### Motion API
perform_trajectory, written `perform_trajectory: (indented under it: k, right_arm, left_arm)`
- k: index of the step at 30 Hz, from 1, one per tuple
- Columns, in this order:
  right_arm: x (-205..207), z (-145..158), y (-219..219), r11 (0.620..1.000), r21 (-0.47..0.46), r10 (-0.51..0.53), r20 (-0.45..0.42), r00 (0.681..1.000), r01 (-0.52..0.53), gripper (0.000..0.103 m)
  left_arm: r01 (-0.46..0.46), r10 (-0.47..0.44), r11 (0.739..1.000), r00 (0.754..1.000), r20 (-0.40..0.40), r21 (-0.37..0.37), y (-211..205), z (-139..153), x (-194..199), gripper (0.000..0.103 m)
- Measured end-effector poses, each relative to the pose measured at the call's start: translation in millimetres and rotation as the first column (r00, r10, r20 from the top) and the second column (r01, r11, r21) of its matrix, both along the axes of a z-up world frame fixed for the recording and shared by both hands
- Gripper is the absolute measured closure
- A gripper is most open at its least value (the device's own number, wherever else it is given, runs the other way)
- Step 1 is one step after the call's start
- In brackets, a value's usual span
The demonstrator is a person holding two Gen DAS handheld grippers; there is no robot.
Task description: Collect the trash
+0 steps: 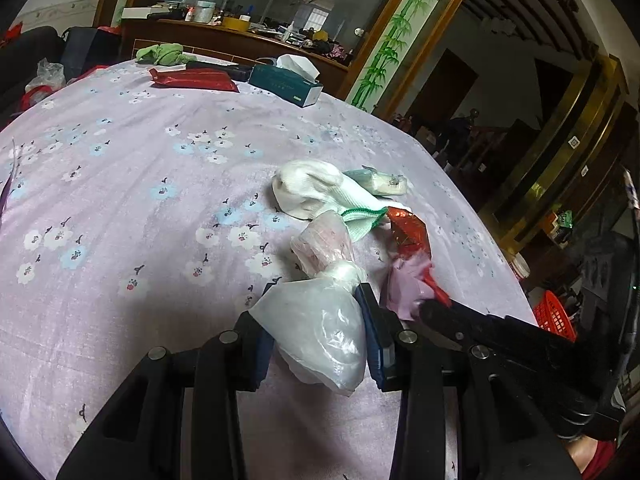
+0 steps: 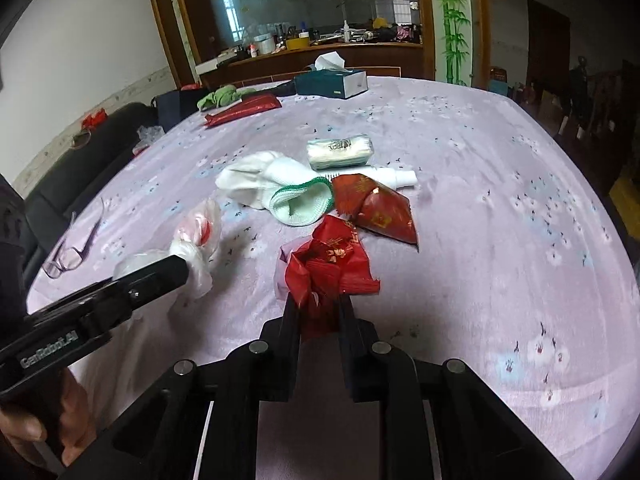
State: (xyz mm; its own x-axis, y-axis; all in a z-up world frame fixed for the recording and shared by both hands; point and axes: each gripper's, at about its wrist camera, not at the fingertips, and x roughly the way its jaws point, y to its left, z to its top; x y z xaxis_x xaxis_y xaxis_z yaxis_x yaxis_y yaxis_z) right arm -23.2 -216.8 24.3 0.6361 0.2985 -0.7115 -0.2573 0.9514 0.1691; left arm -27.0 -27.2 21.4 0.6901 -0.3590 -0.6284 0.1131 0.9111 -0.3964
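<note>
Holding two pieces at once, you risk a slip: your left gripper [image 1: 320, 332] pinches the slick, translucent knotted plastic bag [image 1: 320, 312] low centre in its view, long axis pointing up-frame toward the white sock [image 1: 316, 192]. Your right gripper [image 2: 318, 312] jaws pinch only a corner of the crumpled red foil wrapper [image 2: 328, 268]; thin foil could tear free over the floral-clothed surface [image 2: 500, 240].

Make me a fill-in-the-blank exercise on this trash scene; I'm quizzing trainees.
1. The left gripper is shut on a clear ____ bag.
2. The right gripper is shut on a crumpled ____ foil wrapper.
3. The white sock has a ____ cuff.

Missing: plastic; red; green
</note>
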Motion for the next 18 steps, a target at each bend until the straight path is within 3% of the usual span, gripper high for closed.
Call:
perform_trajectory:
  k: [18]
  right_arm:
    - [-29, -1, -16, 0.999, 0.017, -0.042, 0.04, 0.998, 0.041, 0.085]
  left_arm:
    - [-0.04, 0.039, 0.998, 0.999, 0.021, 0.049, -8, 1, -7, 0.066]
